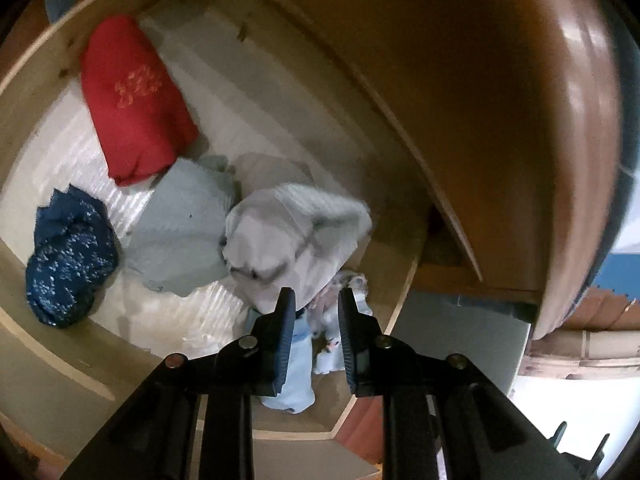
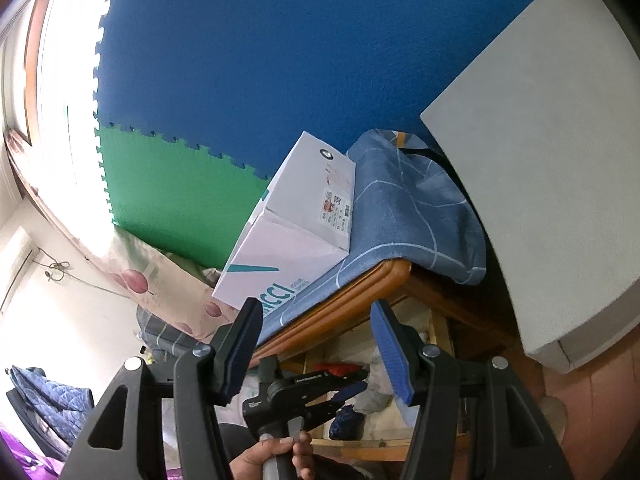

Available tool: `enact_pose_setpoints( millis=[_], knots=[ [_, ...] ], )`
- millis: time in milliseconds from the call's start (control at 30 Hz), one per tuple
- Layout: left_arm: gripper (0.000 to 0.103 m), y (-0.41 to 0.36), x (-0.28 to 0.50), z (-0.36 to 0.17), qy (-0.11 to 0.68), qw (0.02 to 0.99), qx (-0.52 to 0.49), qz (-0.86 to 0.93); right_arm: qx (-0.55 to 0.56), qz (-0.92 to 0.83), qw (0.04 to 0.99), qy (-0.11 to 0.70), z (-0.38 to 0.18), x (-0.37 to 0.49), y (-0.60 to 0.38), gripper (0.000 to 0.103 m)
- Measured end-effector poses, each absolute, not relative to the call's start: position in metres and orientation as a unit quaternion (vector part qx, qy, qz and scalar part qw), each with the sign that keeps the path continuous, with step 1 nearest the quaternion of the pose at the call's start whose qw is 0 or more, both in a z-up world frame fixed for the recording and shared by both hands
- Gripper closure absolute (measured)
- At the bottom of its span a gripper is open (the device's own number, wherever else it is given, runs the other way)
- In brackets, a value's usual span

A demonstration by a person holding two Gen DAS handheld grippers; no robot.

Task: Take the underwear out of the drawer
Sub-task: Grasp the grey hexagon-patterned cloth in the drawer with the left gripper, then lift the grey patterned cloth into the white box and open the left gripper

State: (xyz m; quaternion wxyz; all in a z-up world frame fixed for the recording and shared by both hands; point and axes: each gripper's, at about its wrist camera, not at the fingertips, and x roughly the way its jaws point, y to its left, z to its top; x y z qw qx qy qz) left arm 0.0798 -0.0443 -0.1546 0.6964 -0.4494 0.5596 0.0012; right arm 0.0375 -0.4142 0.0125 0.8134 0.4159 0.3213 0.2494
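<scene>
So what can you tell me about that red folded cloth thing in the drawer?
The red folded cloth looks like soft knit fabric, folded into a thick oblong bundle, with a faint orange pattern stitched or printed near its middle. It lies flat on the pale ridged liner of the open wooden drawer, close to one wall. Its lower end meets a crumpled pale grey-green cloth. No gripper touches it.
</scene>
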Motion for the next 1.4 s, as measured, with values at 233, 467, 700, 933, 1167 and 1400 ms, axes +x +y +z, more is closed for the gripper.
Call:
enact_pose_setpoints(
  millis=[233,467,700,933,1167,1400],
  knots=[
    [0.052,-0.07,0.128,-0.182,0.604,0.71,-0.362,0.024,0.391,0.254,0.82,0.332,0.015,0.038,-0.403,0.044],
    [0.022,-0.06,0.131,-0.189,0.616,0.705,-0.34,0.088,0.403,0.257,0.813,0.333,0.013,0.04,-0.404,0.042],
    [0.022,-0.066,0.137,-0.201,0.598,0.7,-0.384,0.069,0.401,0.265,0.809,0.338,0.013,0.042,-0.402,0.042],
    [0.07,-0.053,0.147,-0.221,0.609,0.678,-0.404,0.071,0.414,0.268,0.803,0.334,0.01,0.041,-0.409,0.042],
    [0.081,-0.04,0.124,-0.196,0.594,0.693,-0.406,0.049,0.414,0.264,0.805,0.334,0.01,0.04,-0.409,0.042],
    [0.081,-0.019,0.092,-0.164,0.579,0.709,-0.402,0.014,0.409,0.254,0.809,0.337,0.01,0.042,-0.407,0.042]
  ],
)
